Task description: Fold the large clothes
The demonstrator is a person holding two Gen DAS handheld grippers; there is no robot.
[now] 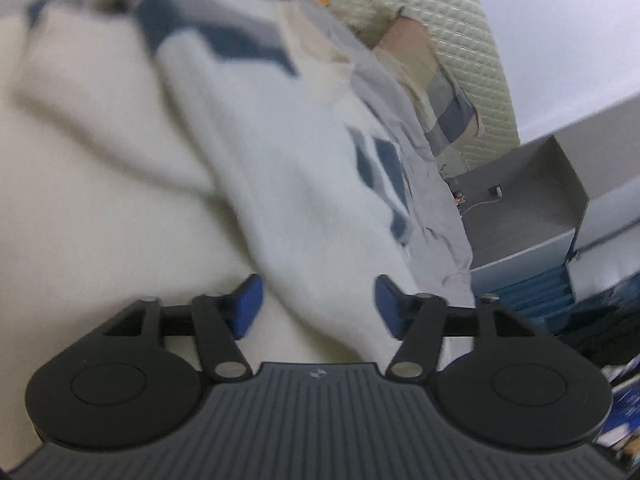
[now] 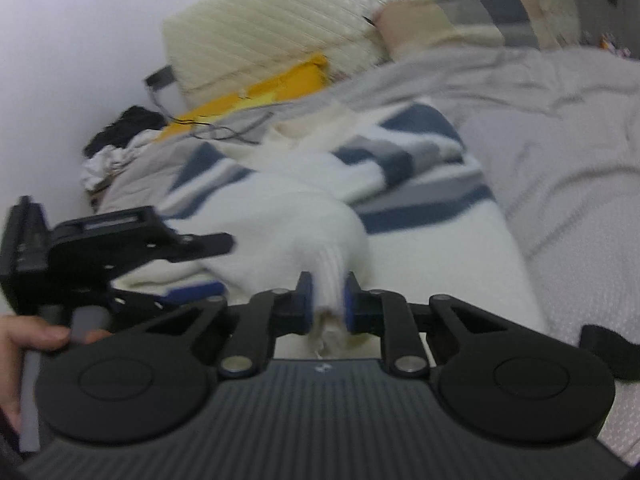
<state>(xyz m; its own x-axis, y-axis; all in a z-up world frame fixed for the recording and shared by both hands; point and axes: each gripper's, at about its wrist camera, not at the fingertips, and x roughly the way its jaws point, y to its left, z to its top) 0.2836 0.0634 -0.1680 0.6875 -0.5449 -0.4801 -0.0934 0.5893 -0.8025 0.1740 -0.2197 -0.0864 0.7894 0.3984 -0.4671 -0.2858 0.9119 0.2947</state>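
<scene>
A white sweater (image 2: 288, 208) with navy and grey stripes lies rumpled on a bed. My right gripper (image 2: 328, 300) is shut on its ribbed cuff (image 2: 328, 276), which is bunched between the blue pads. In the left wrist view my left gripper (image 1: 319, 306) stands open. A fold of the white sweater (image 1: 288, 200) runs between its blue pads (image 1: 248, 304), which are apart and do not squeeze it. The left gripper (image 2: 216, 266) also shows at the left of the right wrist view, held by a hand (image 2: 32, 336) low over the sweater.
A grey sheet (image 2: 560, 160) covers the bed. A cream quilted headboard (image 2: 260, 32), a yellow item (image 2: 248, 96) and a dark pile of clothes (image 2: 120, 132) lie beyond. A patchwork pillow (image 1: 440, 92) and a grey box (image 1: 528, 184) are at the right.
</scene>
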